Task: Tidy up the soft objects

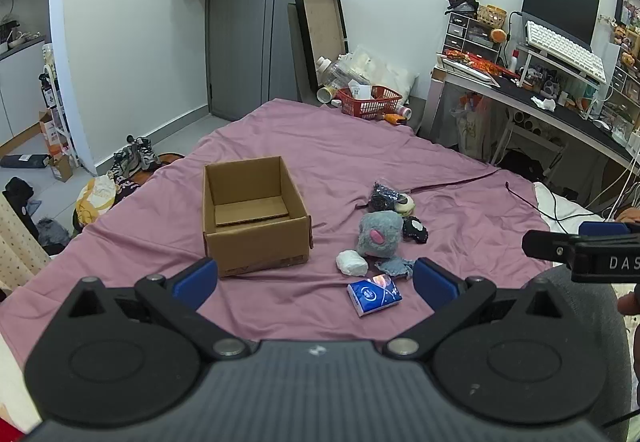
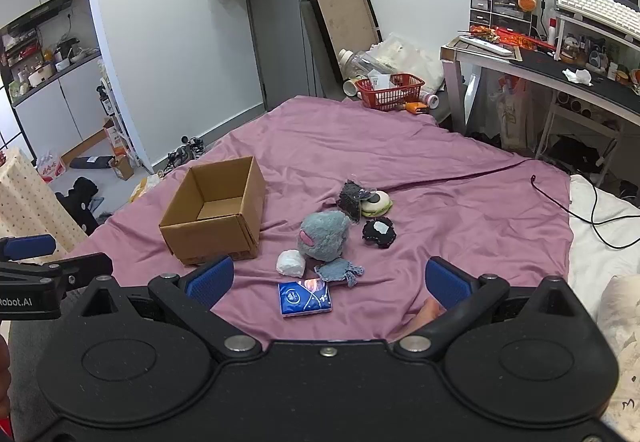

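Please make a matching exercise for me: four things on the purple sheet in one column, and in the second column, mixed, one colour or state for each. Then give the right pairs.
Things:
1. box
2. tissue pack
3. plush toy
4. left gripper

Colour or state:
A. grey fur with a pink patch
B. open, holding nothing
C. brown cardboard, top open, no soft thing inside
D. blue, flat on the sheet, nearest the grippers

Pairs: 1-C, 2-D, 3-A, 4-B
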### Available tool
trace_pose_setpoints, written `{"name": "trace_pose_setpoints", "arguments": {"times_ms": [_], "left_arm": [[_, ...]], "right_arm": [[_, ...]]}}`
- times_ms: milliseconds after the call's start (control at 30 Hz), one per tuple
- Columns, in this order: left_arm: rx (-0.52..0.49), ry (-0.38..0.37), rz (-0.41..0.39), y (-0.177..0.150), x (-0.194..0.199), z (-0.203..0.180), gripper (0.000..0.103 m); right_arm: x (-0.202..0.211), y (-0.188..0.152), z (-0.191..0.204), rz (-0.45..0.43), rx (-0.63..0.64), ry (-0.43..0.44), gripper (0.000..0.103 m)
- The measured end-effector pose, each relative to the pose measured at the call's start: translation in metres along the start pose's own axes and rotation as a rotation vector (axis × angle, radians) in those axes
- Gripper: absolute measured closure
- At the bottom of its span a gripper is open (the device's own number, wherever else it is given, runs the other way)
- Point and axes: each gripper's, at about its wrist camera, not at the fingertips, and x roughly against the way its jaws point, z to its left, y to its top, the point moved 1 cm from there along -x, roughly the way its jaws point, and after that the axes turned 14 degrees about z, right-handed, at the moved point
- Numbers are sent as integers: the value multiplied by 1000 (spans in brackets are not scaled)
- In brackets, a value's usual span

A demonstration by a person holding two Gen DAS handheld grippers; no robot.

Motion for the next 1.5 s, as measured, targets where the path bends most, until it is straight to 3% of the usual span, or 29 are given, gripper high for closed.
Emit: {"name": "trace_pose_setpoints", "arguments": {"times_ms": [867,1500], "left_arm": [[-9,-7,-8,1,4,-8,0],[-10,14,40,11,-44,-17,0]], "right_arm": [[7,2,0,-7,-9,21,0],[-26,9,-21,31,-10,107,0]]}}
